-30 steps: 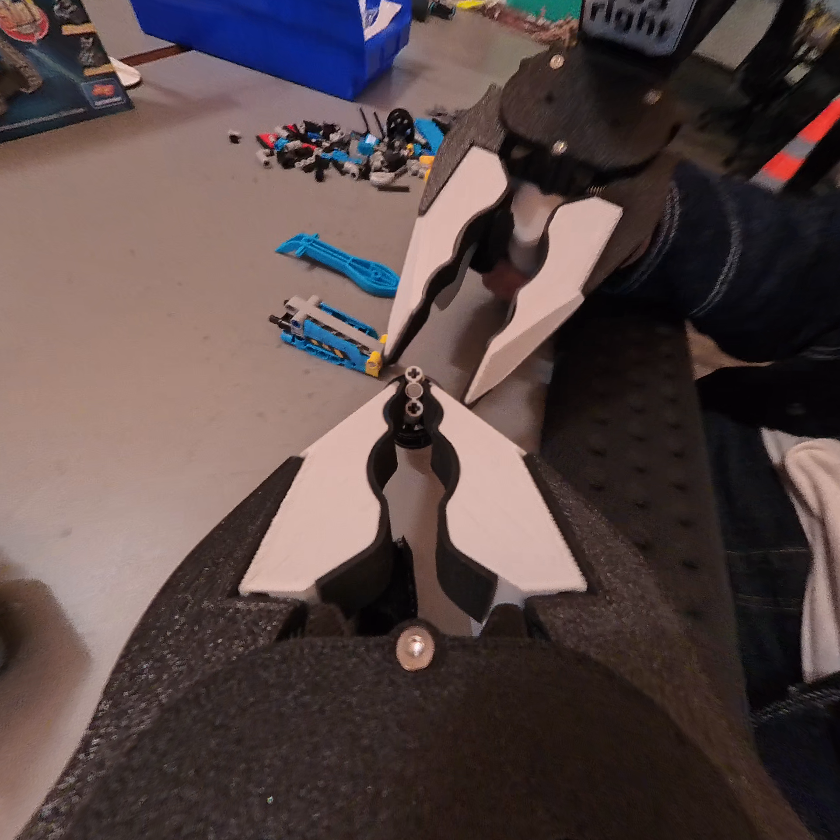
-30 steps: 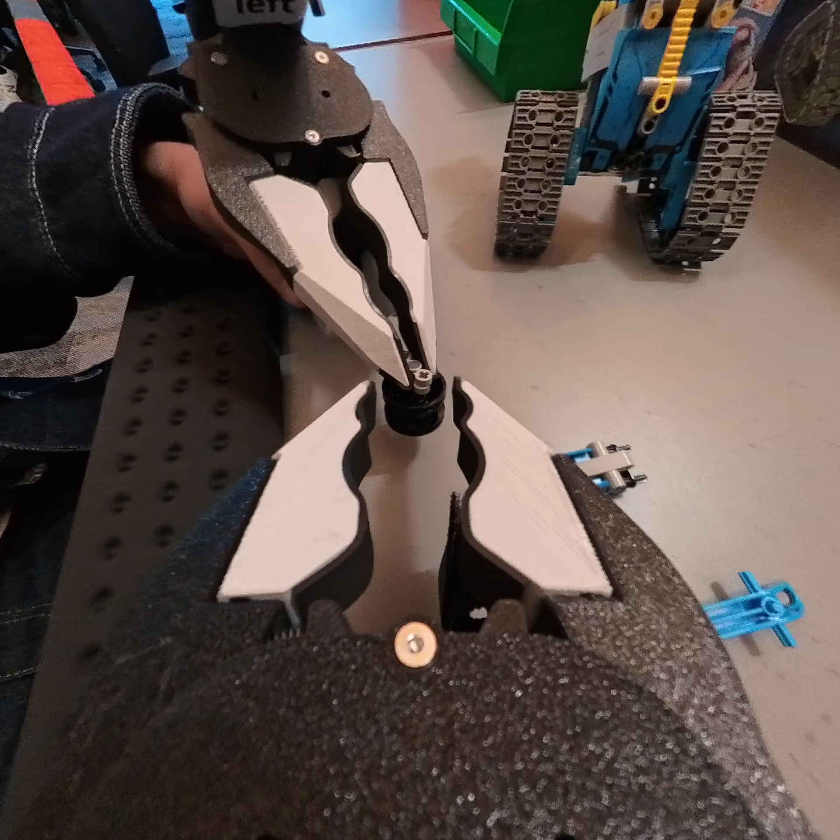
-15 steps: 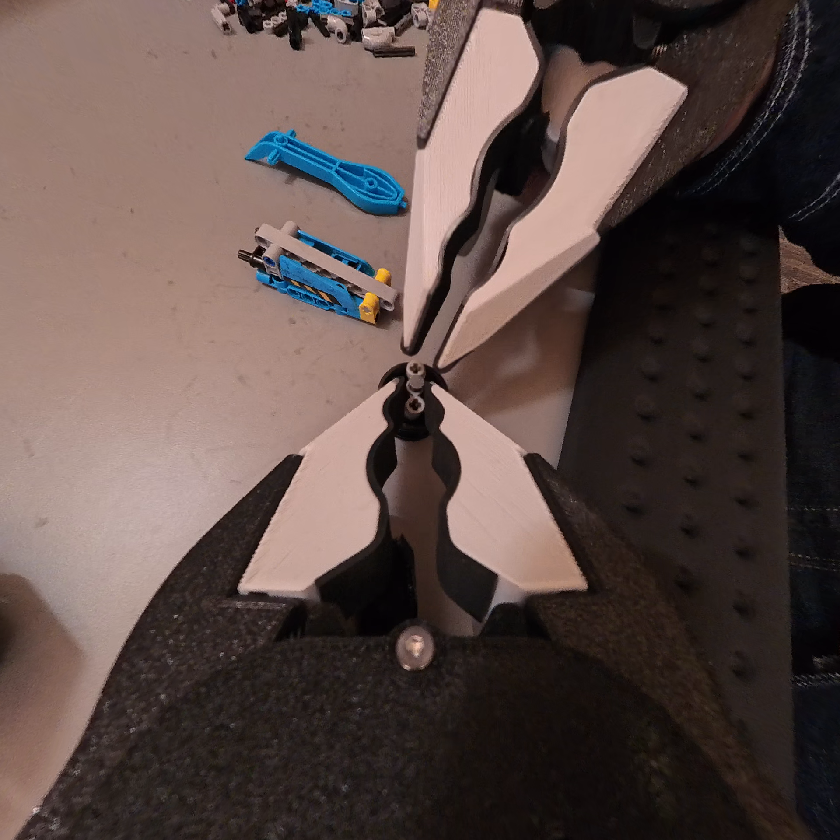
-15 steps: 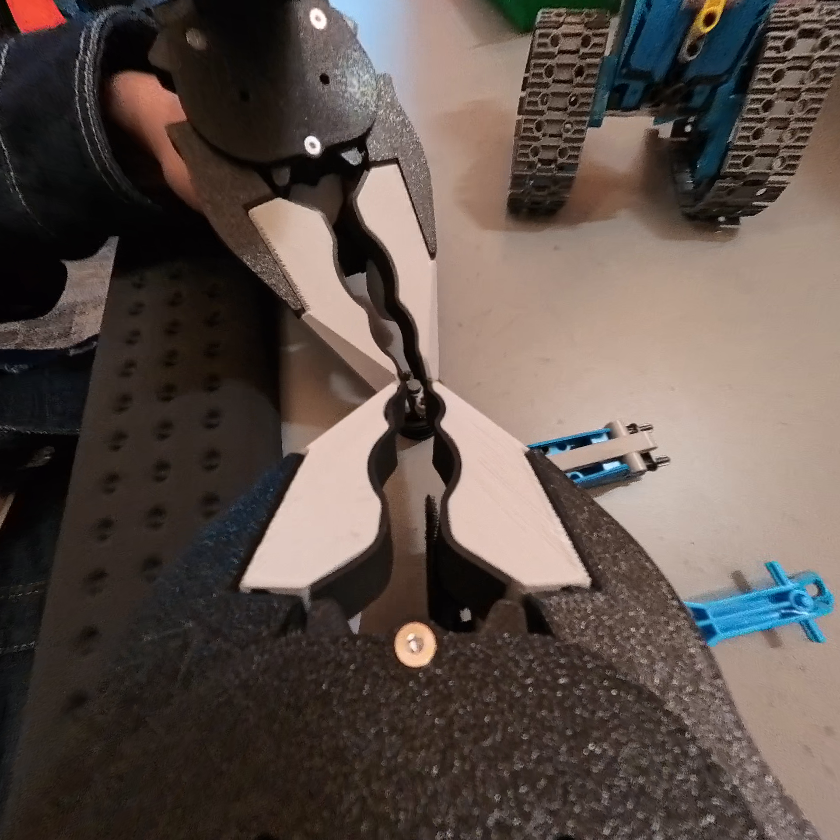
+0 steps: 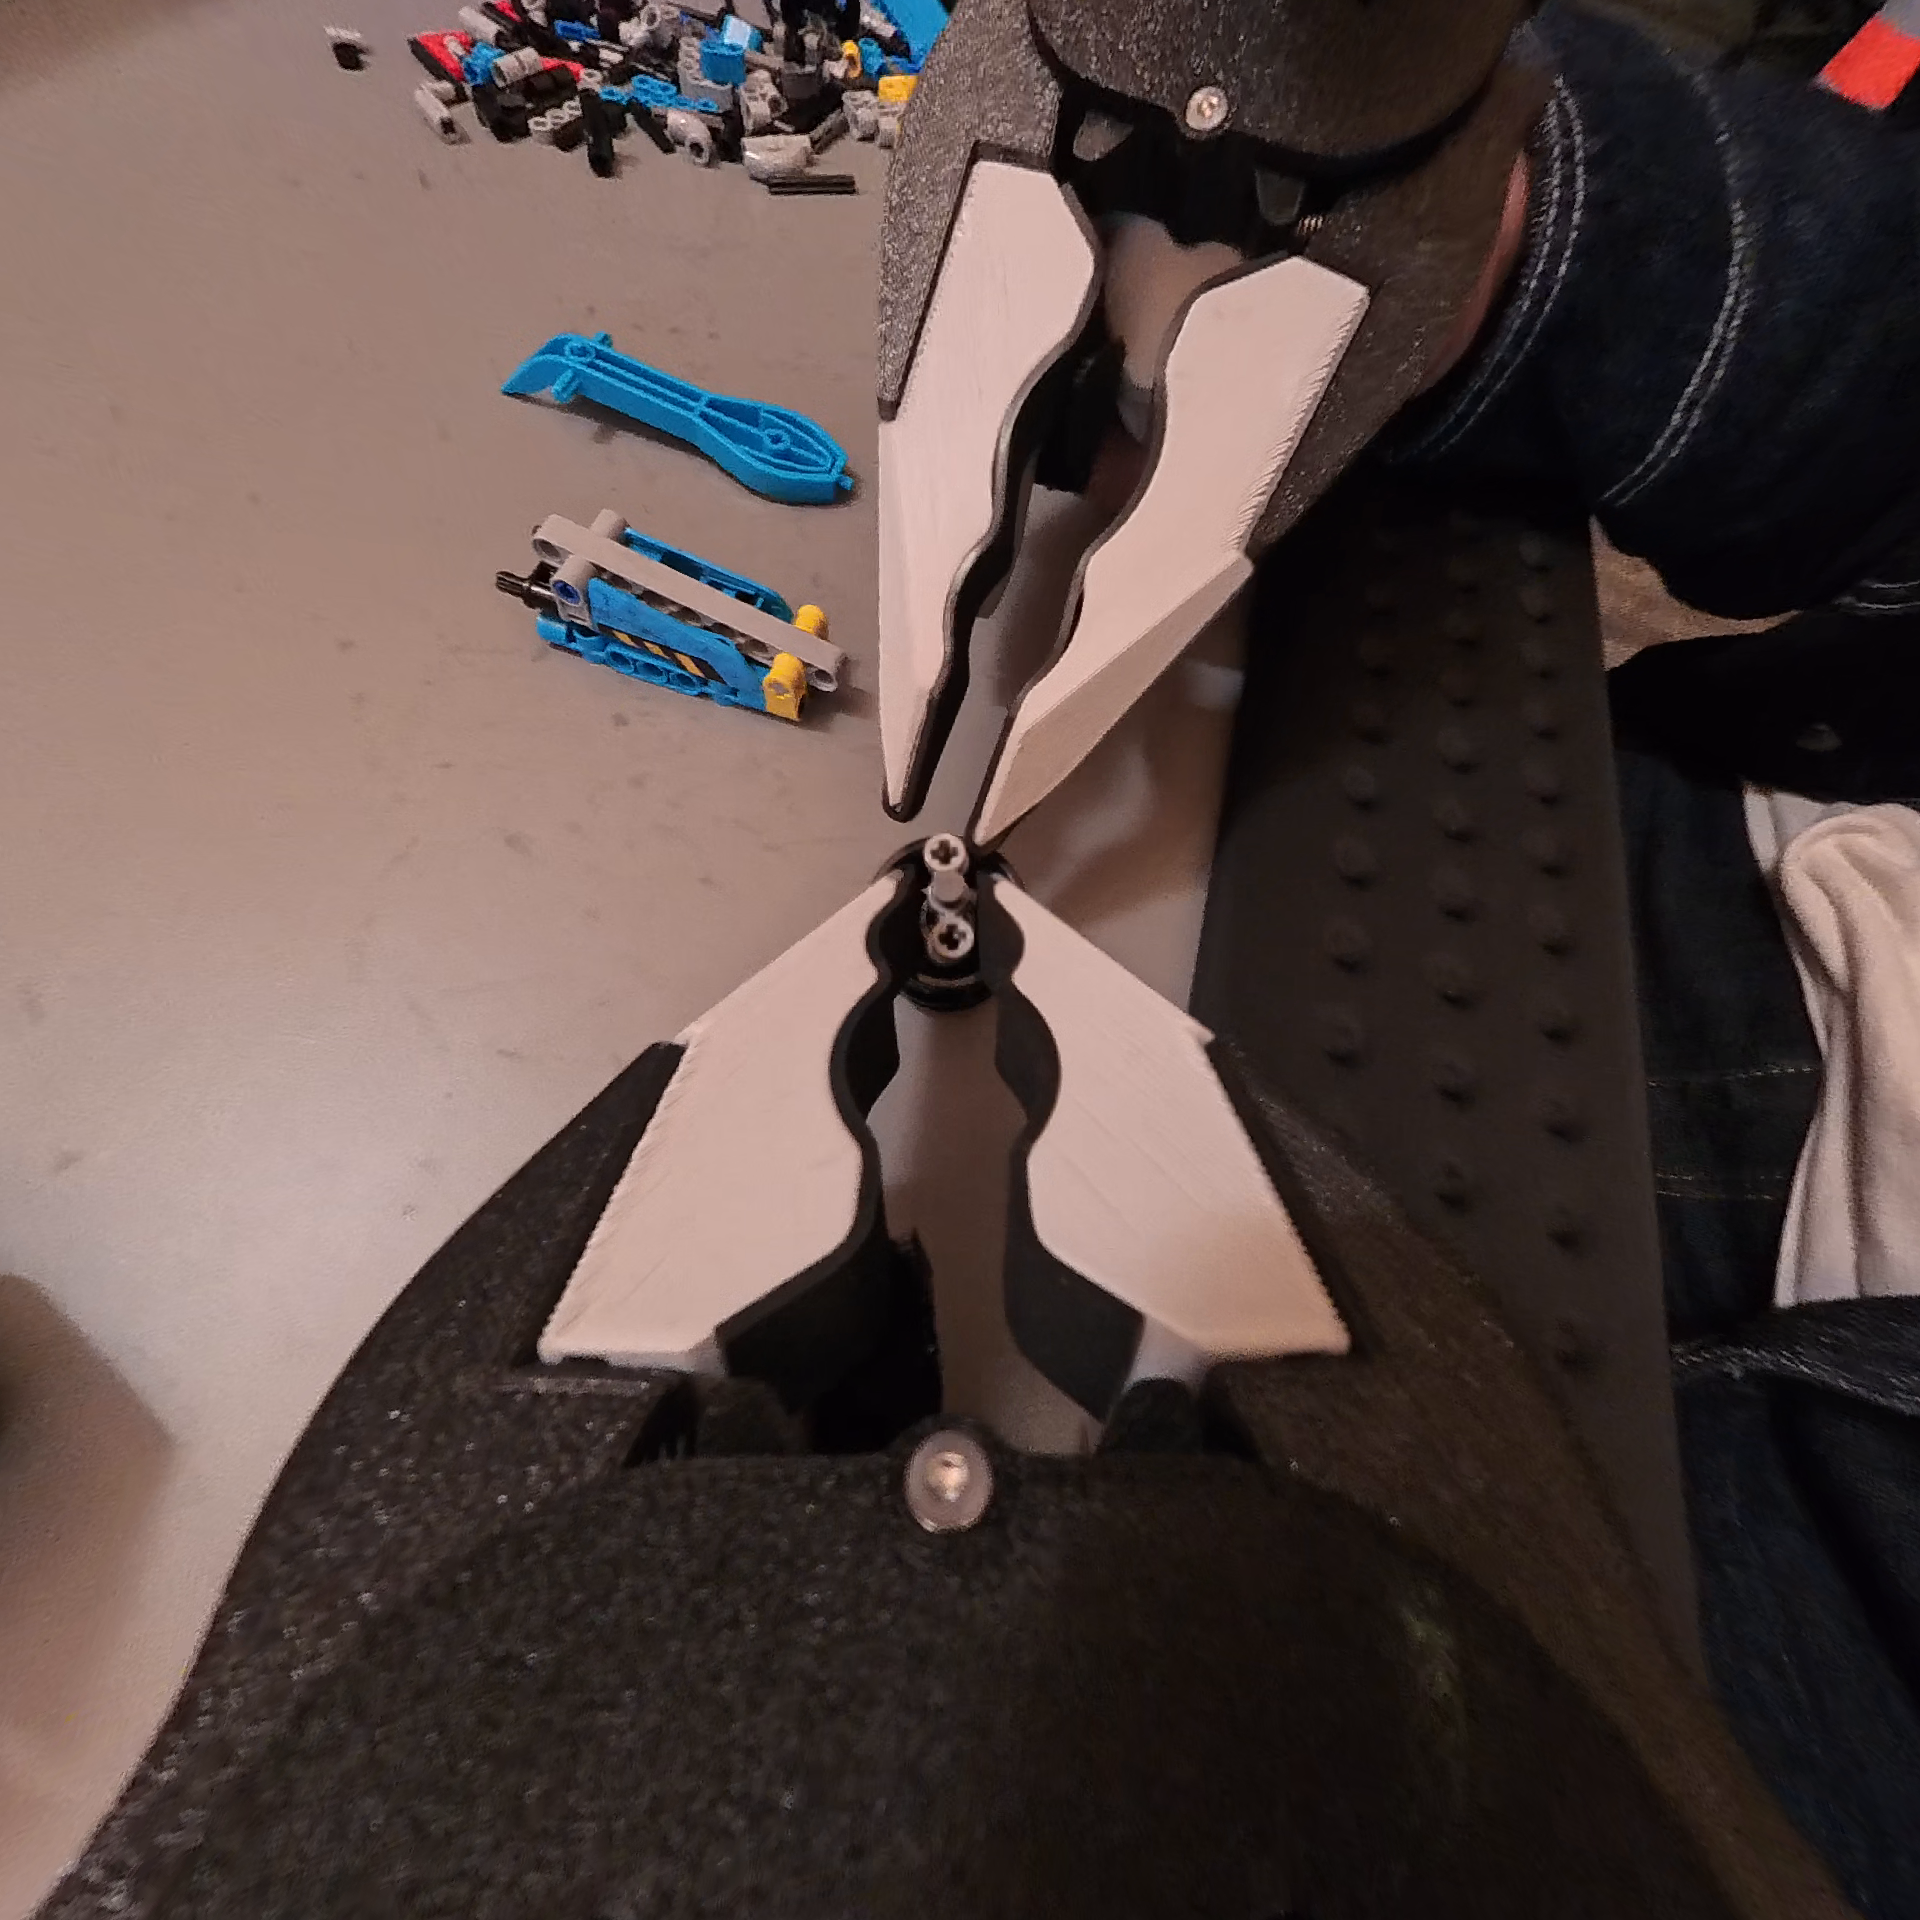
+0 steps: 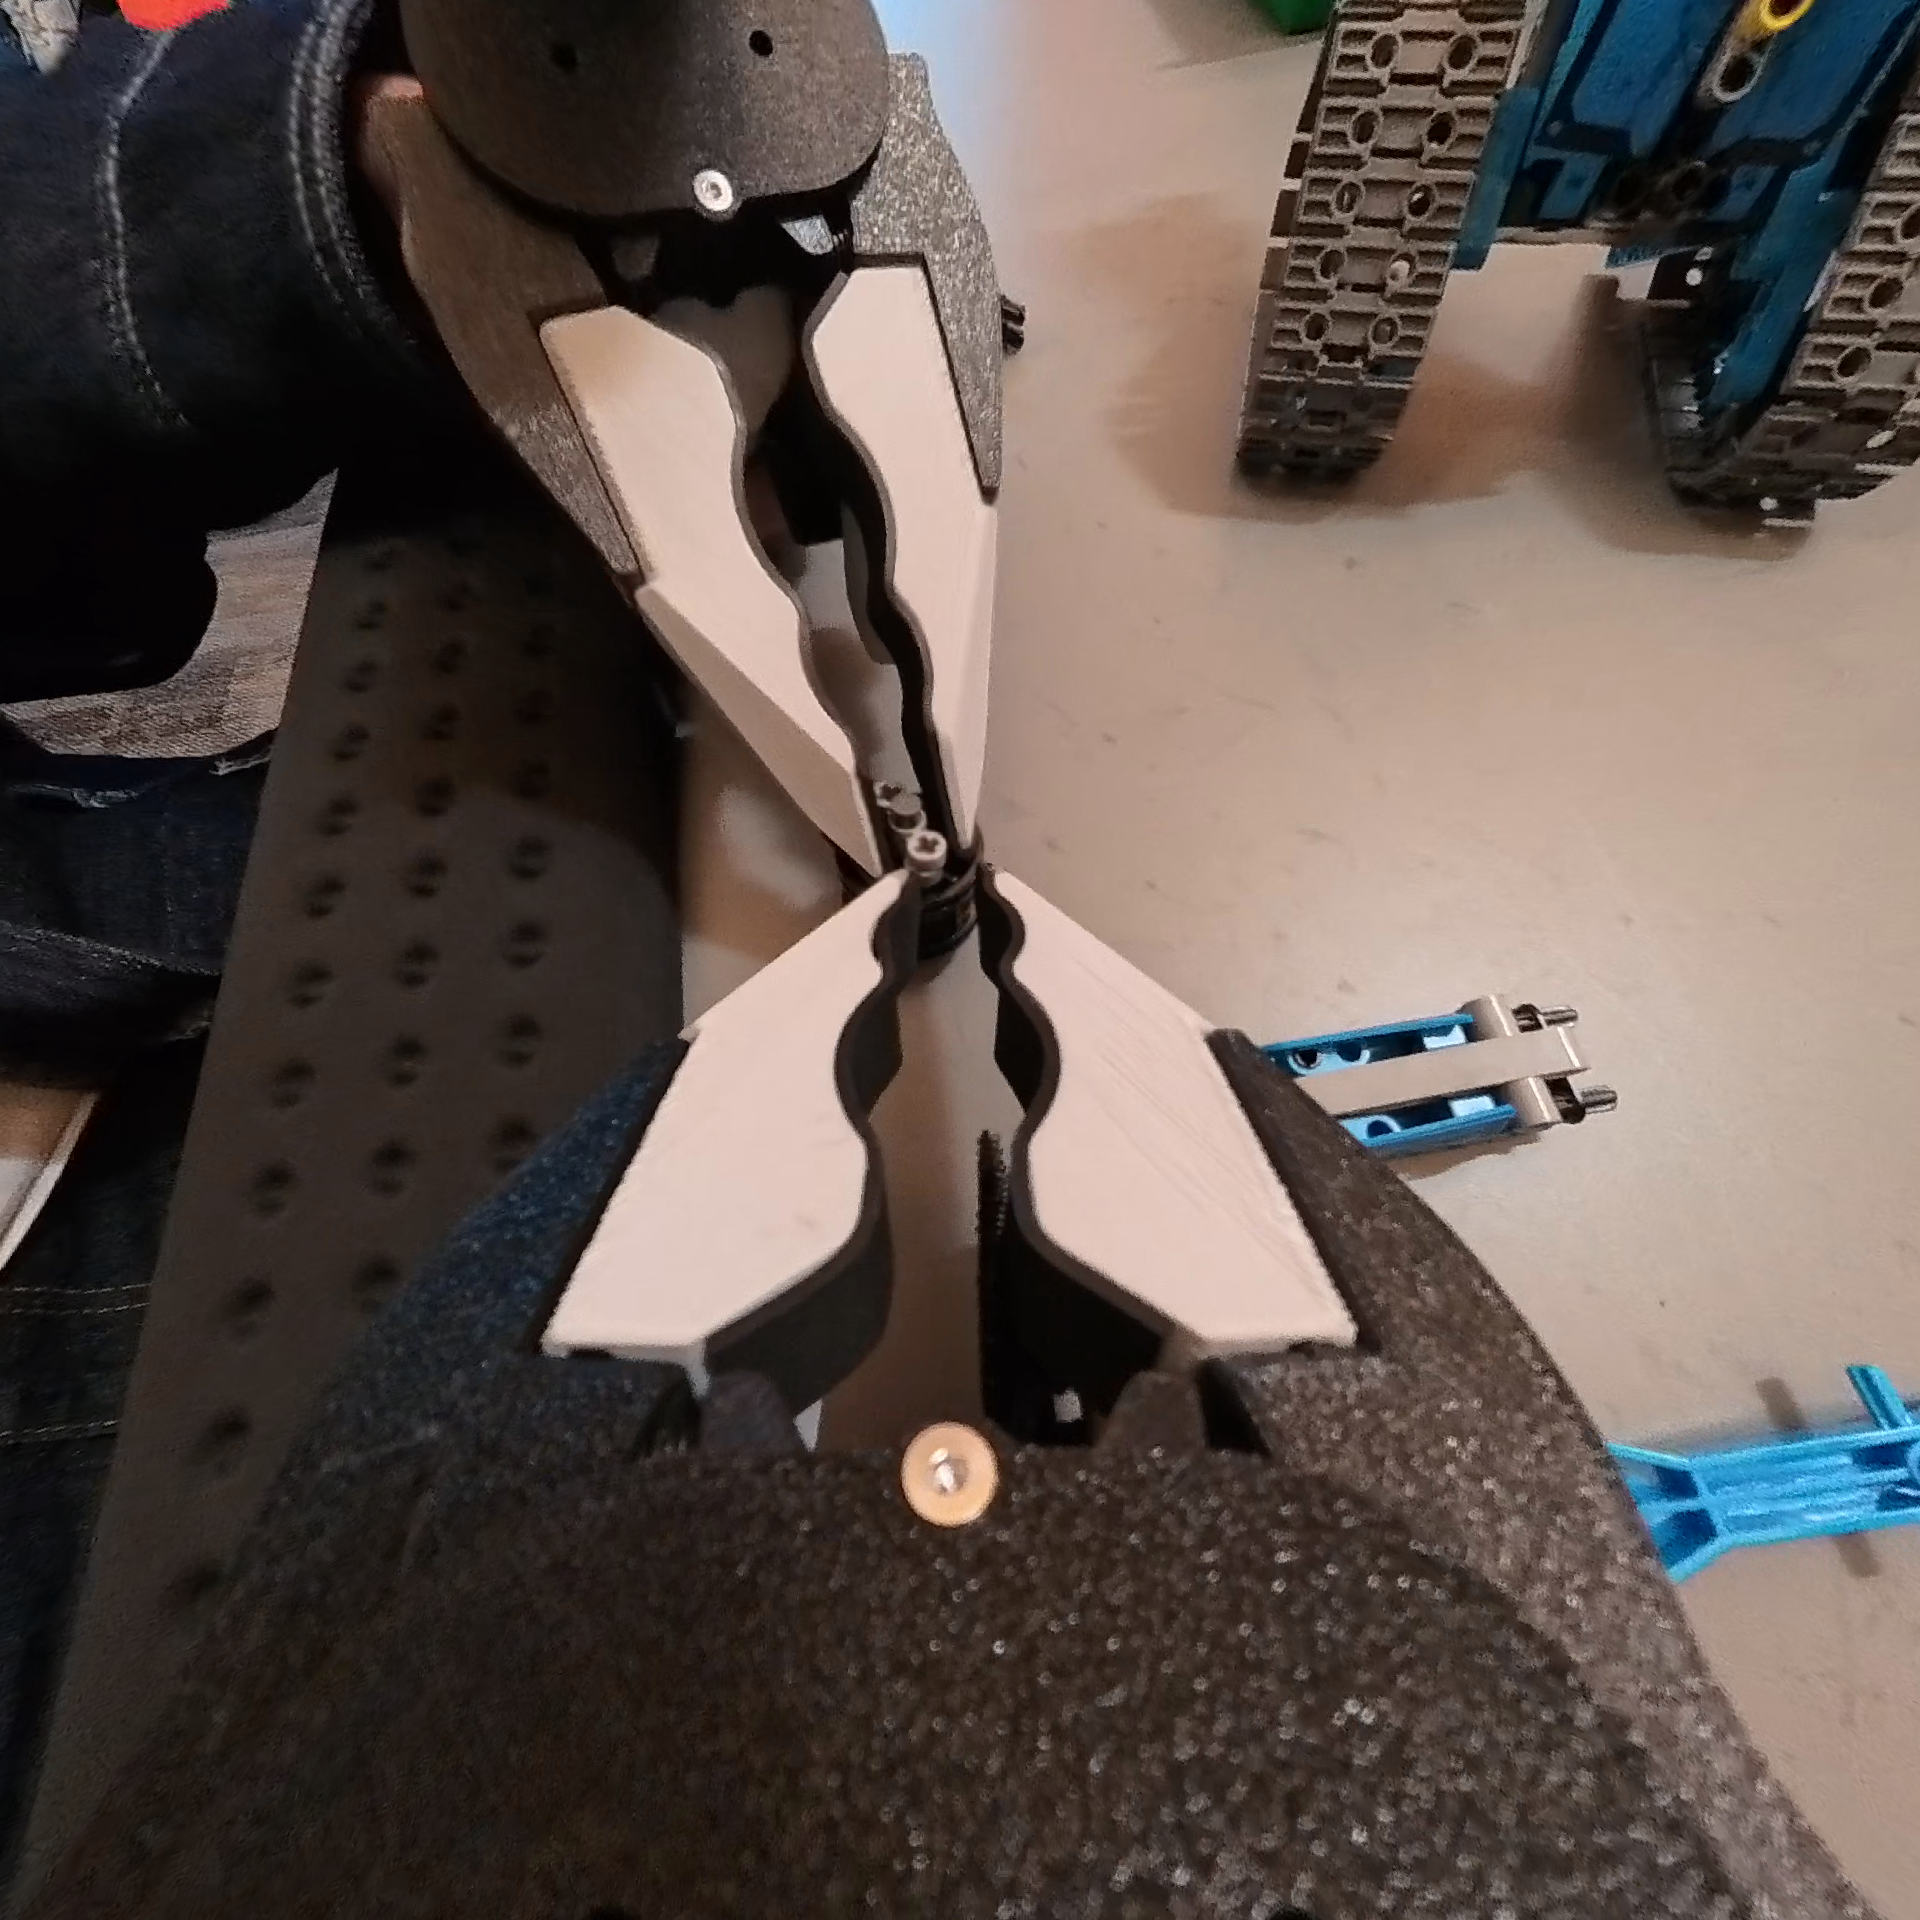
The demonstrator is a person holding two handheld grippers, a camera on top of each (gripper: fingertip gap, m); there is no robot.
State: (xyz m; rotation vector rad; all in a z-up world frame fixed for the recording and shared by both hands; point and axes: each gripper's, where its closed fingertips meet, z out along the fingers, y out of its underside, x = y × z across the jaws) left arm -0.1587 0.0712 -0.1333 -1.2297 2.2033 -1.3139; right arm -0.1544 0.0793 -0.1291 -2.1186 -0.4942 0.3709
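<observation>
My left gripper is shut on a small piece made of grey cross-ended pins set in a small black wheel. My right gripper meets it tip to tip from the far side and is shut on the same black wheel. The grey pins sit between the left gripper's fingertips in the right wrist view. In the left wrist view the right gripper's fingers come down from the top, nearly closed. Both hold the piece above the table edge.
A blue and grey brick assembly and a long blue part lie on the grey table. A pile of small parts lies farther off. A blue tracked vehicle stands beyond. A black studded mat runs along the edge. Both grippers' tips are close together, under 4 cm apart.
My right gripper was open around the black wheel one second ago and has closed on it. Both grippers have drawn closer together and tilted down toward the table.
</observation>
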